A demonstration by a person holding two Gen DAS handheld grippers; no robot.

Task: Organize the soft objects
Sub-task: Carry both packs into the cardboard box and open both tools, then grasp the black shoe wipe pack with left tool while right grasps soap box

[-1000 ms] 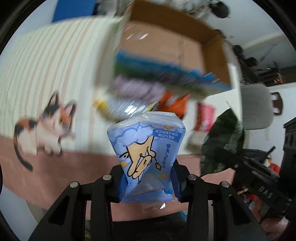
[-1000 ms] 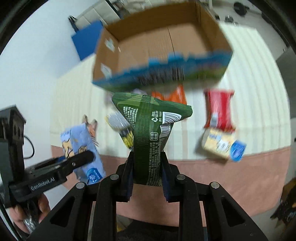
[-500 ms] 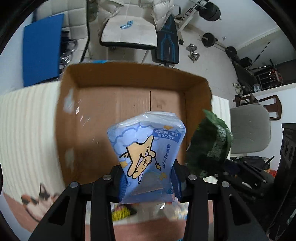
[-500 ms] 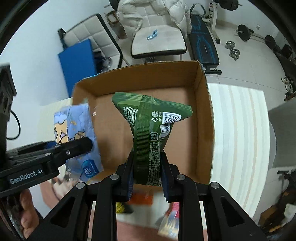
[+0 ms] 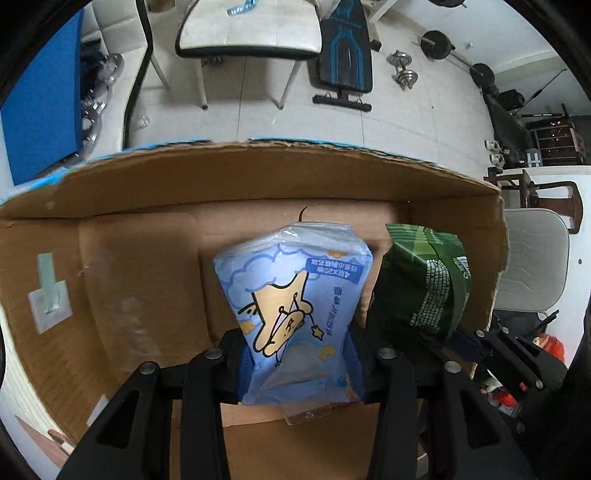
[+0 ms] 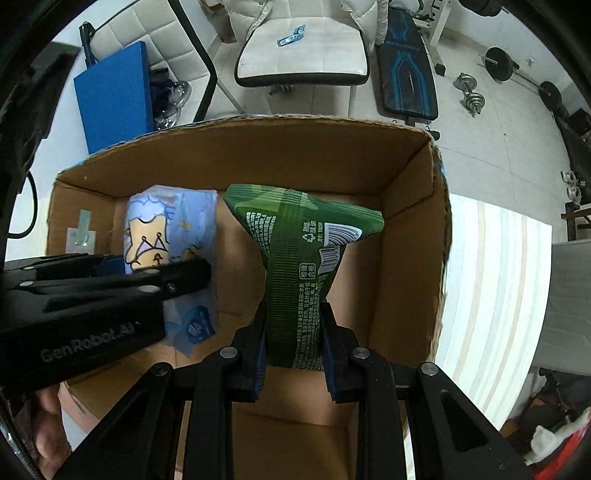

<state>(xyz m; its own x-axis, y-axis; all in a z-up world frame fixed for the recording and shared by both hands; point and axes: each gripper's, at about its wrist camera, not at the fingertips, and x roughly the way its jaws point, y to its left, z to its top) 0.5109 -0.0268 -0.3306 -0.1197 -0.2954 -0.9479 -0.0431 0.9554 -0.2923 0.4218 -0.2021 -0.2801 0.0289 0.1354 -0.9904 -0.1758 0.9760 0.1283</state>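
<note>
Left gripper [image 5: 297, 363] clamped on blue tissue pack [image 5: 295, 302] at its lower end, jaws just been easing apart with pack between them; right gripper [image 6: 293, 338] squeezed tight on green snack bag [image 6: 299, 258], waist pinched narrow. Both light, soft, crushable, slick film; best gripped low at mid-body. Both hanging over open cardboard box [image 6: 406, 177], side by side.

Beyond the table, a white padded chair seat [image 6: 301, 48] holds a small blue wrapper [image 6: 291, 36], with a puffy white jacket [image 6: 258, 11] draped over its back. A black weight bench [image 5: 345, 48] stands beside it on the tiled floor, dumbbells [image 5: 404, 70] nearby. A blue panel [image 6: 114, 96] leans at the left (against another chair)
</note>
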